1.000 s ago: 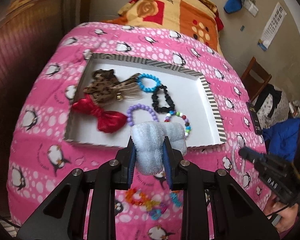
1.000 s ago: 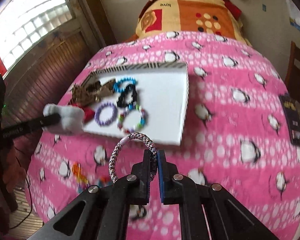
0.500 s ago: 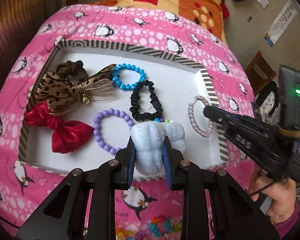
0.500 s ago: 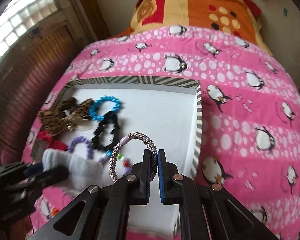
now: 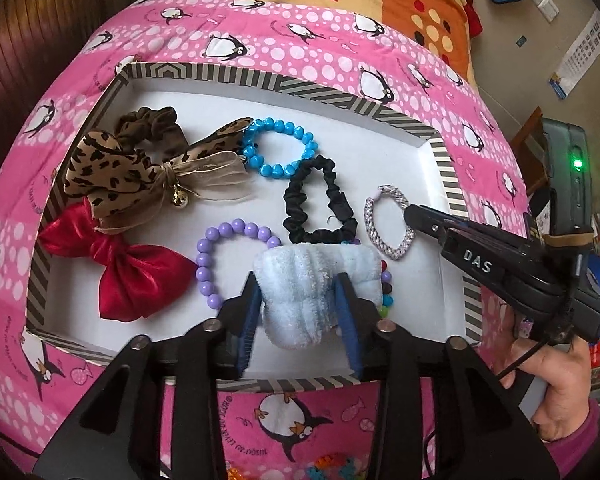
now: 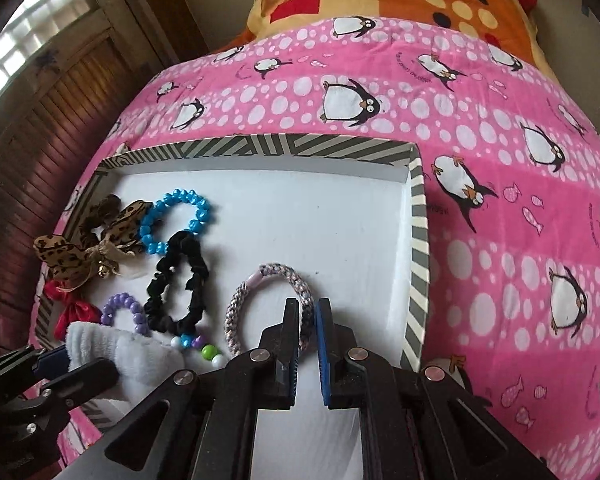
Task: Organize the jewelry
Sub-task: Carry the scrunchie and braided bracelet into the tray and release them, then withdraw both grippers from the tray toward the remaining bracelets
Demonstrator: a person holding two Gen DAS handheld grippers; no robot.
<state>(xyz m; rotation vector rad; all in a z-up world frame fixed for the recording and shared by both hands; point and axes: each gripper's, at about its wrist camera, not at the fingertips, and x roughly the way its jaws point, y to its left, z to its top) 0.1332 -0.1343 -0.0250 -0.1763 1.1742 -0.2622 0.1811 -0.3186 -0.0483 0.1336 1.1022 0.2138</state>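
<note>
Step in hand: I am setting two pieces into the shallow white box with the grey-and-white striped rim (image 5: 444,160) on the pink penguin-print bedspread (image 6: 500,160).
Left gripper (image 5: 298,300): jaws opening; the pale blue fluffy terry hair band (image 5: 320,276) sits between them, low in the box, over the purple bead bracelet (image 5: 204,264) and the multicoloured bead bracelet (image 5: 386,288). I judge the pads no longer press it.
Right gripper (image 6: 308,340): jaws together on the grey-and-pink braided cord bracelet (image 6: 236,312), which lies against the box floor just beside the black fabric scrunchie (image 6: 168,304).
Already in box: blue bead bracelet (image 5: 278,152), leopard-print bow (image 5: 112,172), red satin bow (image 5: 128,276).
Next move, left: lift straight away so the fluff does not drag.
Next move, right: part the jaws, then back off without snagging the cord.
Remaining: bright pieces at the bedspread's near edge, too cropped to identify.
</note>
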